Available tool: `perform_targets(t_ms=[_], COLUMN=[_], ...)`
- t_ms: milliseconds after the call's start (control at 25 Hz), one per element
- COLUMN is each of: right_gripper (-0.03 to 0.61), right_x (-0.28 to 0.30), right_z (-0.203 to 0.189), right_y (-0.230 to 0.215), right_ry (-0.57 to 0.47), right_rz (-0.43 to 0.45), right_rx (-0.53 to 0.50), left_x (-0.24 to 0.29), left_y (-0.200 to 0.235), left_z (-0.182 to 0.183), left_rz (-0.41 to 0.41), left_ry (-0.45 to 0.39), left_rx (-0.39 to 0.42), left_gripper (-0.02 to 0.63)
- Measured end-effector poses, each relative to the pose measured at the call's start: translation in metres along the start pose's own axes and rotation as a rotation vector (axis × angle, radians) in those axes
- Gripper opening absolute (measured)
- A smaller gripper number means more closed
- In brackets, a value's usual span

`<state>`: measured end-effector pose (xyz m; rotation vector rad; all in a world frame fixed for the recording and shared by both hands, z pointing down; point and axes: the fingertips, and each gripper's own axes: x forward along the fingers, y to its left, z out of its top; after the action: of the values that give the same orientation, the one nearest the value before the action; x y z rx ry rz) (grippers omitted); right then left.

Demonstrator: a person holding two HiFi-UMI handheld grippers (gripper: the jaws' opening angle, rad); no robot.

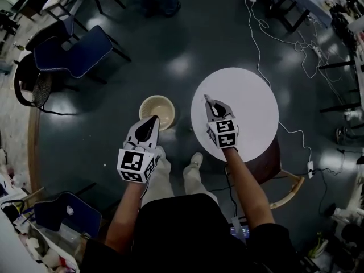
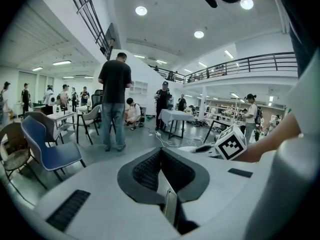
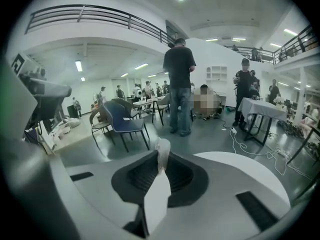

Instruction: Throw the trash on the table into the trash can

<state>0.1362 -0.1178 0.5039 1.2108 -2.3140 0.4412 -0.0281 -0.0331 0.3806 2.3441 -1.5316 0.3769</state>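
A round white table (image 1: pixel 250 104) stands right of a cream trash can (image 1: pixel 157 111) on the dark floor. My right gripper (image 1: pixel 207 99) hovers over the table's left part. In the right gripper view this gripper (image 3: pixel 161 166) is shut on a small crumpled white scrap (image 3: pixel 162 154) that sticks up from the fingertips. My left gripper (image 1: pixel 153 119) is off the table, its tip by the can's near rim. The left gripper view shows it (image 2: pixel 161 156) shut, and I see nothing in it. No other trash shows on the tabletop.
A blue chair (image 1: pixel 79 50) and a wicker chair (image 1: pixel 34 87) stand at the left. White cables (image 1: pixel 261 44) trail across the floor behind the table. A wooden chair (image 1: pixel 284 186) sits under the table's near right. A person (image 3: pixel 180 84) stands further off.
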Motion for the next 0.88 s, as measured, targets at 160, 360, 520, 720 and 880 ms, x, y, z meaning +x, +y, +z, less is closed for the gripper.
perform_targets(t_ms=[160, 360, 520, 720, 880], right_gripper=[0.048, 0.048, 0.048, 0.048, 0.048], right_x=[0.03, 0.07, 0.099, 0.138, 0.165], right_z=[0.013, 0.019, 0.015, 0.0, -0.015], right_y=[0.041, 0.085, 0.12, 0.161, 0.186], right_ry=[0.003, 0.022, 0.045, 0.079, 0.111], right_rz=[0.061, 0.113, 0.155, 0.192, 0.215], right_rx=[-0.016, -0.042, -0.053, -0.069, -0.076], left_x=[-0.016, -0.028, -0.036, -0.037, -0.031], left_y=[0.035, 0.077, 0.109, 0.144, 0.166], left_z=[-0.011, -0.027, -0.048, -0.08, -0.105], left_rz=[0.046, 0.086, 0.111, 0.115, 0.108], left_ry=[0.01, 0.024, 0.043, 0.069, 0.085], left_rx=[-0.028, -0.058, -0.093, -0.116, -0.146], left_gripper=[0.015, 0.015, 0.015, 0.015, 0.015])
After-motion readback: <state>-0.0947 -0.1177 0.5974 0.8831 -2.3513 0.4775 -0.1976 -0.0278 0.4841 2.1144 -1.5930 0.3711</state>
